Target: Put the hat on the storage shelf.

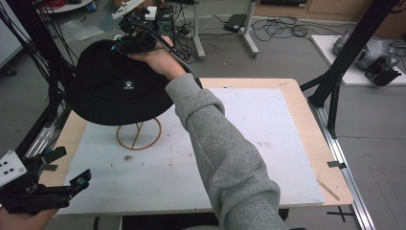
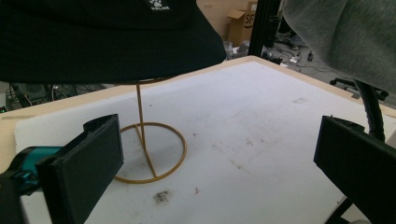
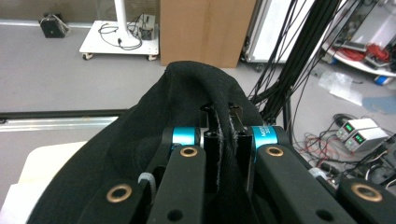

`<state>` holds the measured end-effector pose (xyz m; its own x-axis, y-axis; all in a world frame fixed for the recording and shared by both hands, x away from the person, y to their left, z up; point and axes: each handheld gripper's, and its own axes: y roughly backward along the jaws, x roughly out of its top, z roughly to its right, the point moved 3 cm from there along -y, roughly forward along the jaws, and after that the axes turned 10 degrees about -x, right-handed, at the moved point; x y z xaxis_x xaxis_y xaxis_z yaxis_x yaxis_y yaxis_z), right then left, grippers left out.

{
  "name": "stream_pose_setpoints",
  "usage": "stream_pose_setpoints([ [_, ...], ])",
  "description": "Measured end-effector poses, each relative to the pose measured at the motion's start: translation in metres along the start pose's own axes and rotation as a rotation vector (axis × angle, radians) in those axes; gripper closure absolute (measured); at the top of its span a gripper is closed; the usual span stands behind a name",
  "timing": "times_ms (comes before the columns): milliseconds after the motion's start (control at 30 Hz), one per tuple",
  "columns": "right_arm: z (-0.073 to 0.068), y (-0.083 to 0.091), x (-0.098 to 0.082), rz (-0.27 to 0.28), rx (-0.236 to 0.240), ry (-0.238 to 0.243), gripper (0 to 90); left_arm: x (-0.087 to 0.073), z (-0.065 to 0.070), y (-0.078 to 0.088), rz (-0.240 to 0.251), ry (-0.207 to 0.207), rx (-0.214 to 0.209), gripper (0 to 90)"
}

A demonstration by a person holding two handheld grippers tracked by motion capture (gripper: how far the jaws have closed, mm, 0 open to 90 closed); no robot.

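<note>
**Hat held over its stand**

The black bucket hat (image 1: 117,88) hangs directly above the gold wire hat stand (image 1: 139,135) at the counter's (image 1: 287,86) far left, brim roughly level; whether the crown rests on the post I cannot tell. The right tongs (image 3: 223,140) are clenched on a fold of the far brim. The left tongs (image 2: 215,163), spread wide and empty, hover near the counter's near-left corner, facing the stand.

Grey sweatshirt sleeve (image 1: 225,153) of soft knit, ribbed at the cuff. Left gripper (image 1: 72,184) black, with broad flat rectangular jaws, teal fittings behind them and a grey three-cornered plate (image 1: 10,167) dotted with dark holes. Right gripper (image 3: 224,140) black too, blue anodised collars, brass-ringed pivot screws along its links, thick black cable (image 1: 167,48) trailing
</note>
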<state>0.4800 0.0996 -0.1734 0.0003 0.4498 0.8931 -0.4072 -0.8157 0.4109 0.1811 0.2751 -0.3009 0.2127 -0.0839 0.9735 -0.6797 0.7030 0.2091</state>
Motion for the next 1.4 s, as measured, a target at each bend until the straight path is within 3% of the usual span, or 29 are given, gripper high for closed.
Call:
stream_pose_setpoints([
  [433, -0.008, -0.013, -0.015, -0.037, 0.062, -0.035, 85.9, -0.001, 0.001, -0.002, -0.006, -0.001, -0.004, 1.7],
  [833, -0.009, -0.016, -0.020, -0.054, 0.060, -0.035, 84.2, -0.001, 0.000, -0.001, -0.008, 0.001, -0.001, 1.7],
  [1133, -0.009, -0.016, -0.020, -0.044, 0.057, -0.045, 76.8, -0.001, 0.000, -0.001, -0.008, 0.000, -0.002, 1.7],
  [1400, -0.003, -0.018, -0.022, -0.046, 0.034, -0.131, 31.6, -0.001, 0.000, -0.002, -0.008, 0.000, -0.002, 1.7],
])
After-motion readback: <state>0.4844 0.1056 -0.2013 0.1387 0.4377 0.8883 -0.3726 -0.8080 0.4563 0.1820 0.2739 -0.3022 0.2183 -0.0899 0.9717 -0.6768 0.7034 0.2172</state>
